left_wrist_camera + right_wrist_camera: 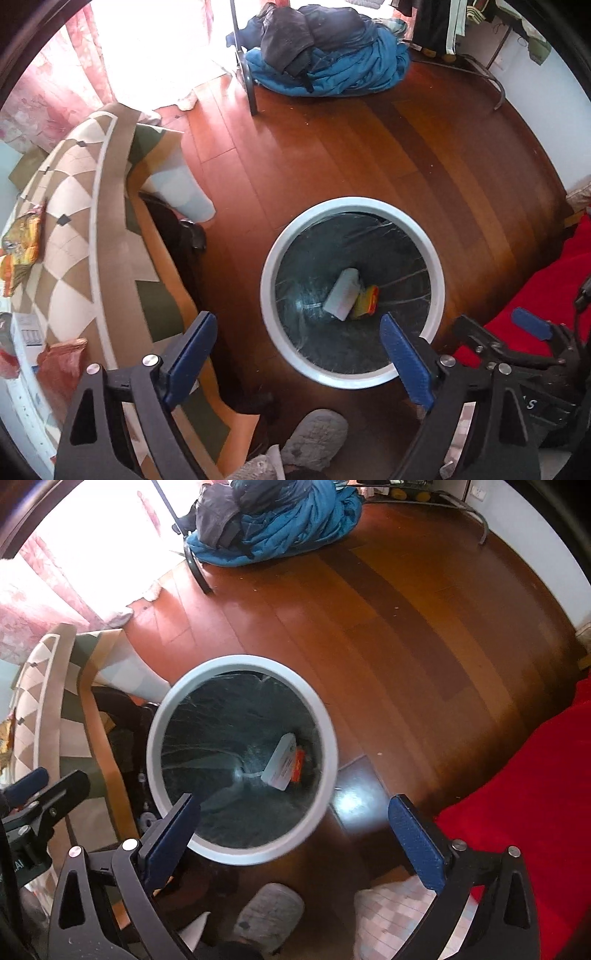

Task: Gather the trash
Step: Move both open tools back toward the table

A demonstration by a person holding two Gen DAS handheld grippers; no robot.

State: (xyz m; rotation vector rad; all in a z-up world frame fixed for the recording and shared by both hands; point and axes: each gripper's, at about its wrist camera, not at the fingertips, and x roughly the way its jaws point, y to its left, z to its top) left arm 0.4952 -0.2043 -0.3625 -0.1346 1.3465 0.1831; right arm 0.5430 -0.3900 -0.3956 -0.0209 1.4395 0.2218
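Only the left wrist view shows the crinkled orange snack wrapper (20, 245) on the patterned cloth-covered table (74, 236). The white carton (343, 294) lies in the round white-rimmed bin (352, 206), long axis slanting toward its far rim, beside a yellow-orange packet (367, 301). The left gripper (295, 354) and right gripper (291, 834) both gape wide, empty.

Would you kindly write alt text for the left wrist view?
The open, empty left gripper hangs above a white-rimmed trash bin on a wooden floor; a white packet and yellow wrapper lie inside.
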